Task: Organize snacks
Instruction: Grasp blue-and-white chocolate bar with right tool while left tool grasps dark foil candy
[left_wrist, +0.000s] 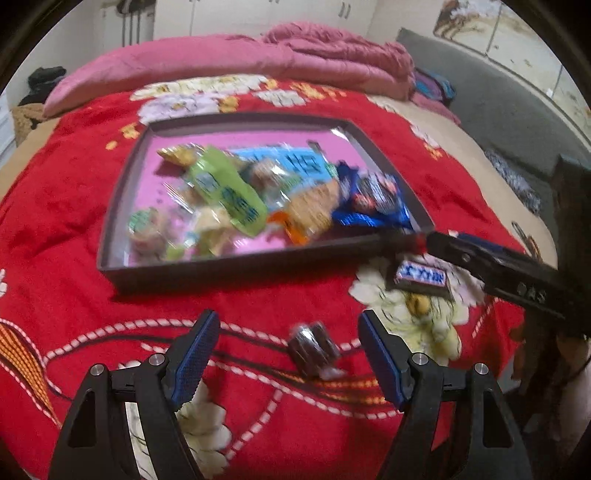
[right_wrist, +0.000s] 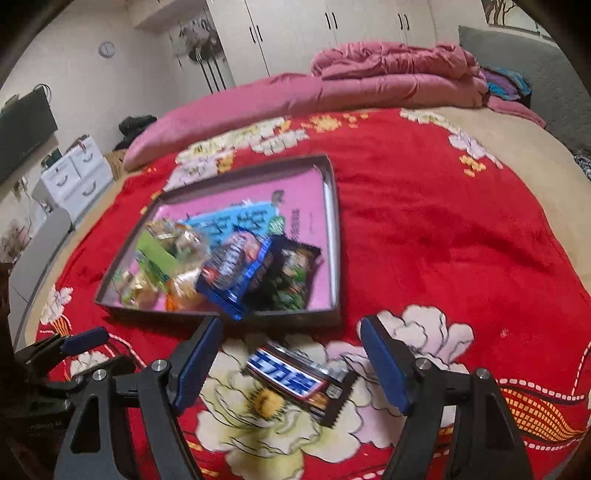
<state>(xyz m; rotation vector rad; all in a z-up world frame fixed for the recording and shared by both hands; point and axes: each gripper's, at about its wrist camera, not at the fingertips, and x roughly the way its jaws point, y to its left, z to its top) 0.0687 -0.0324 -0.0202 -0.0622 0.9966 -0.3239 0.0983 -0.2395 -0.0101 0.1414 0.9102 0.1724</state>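
A dark tray (left_wrist: 229, 265) with a pink floor sits on the red bedspread and holds several snack packets, among them a green one (left_wrist: 229, 188) and a blue one (left_wrist: 373, 203). The tray also shows in the right wrist view (right_wrist: 332, 236). My left gripper (left_wrist: 288, 350) is open, with a small dark wrapped candy (left_wrist: 314, 349) lying on the bedspread between its fingers. My right gripper (right_wrist: 291, 362) is open around a brown and blue chocolate bar (right_wrist: 299, 380) lying on the bedspread; that bar shows in the left wrist view (left_wrist: 421, 277) next to the right gripper's finger (left_wrist: 480, 258).
The red flowered bedspread (right_wrist: 443, 240) covers the bed. A rolled pink quilt (left_wrist: 258, 59) lies along the far edge. A grey headboard (left_wrist: 498, 103) is at the right. White drawers (right_wrist: 74, 173) and wardrobes (right_wrist: 295, 33) stand beyond the bed.
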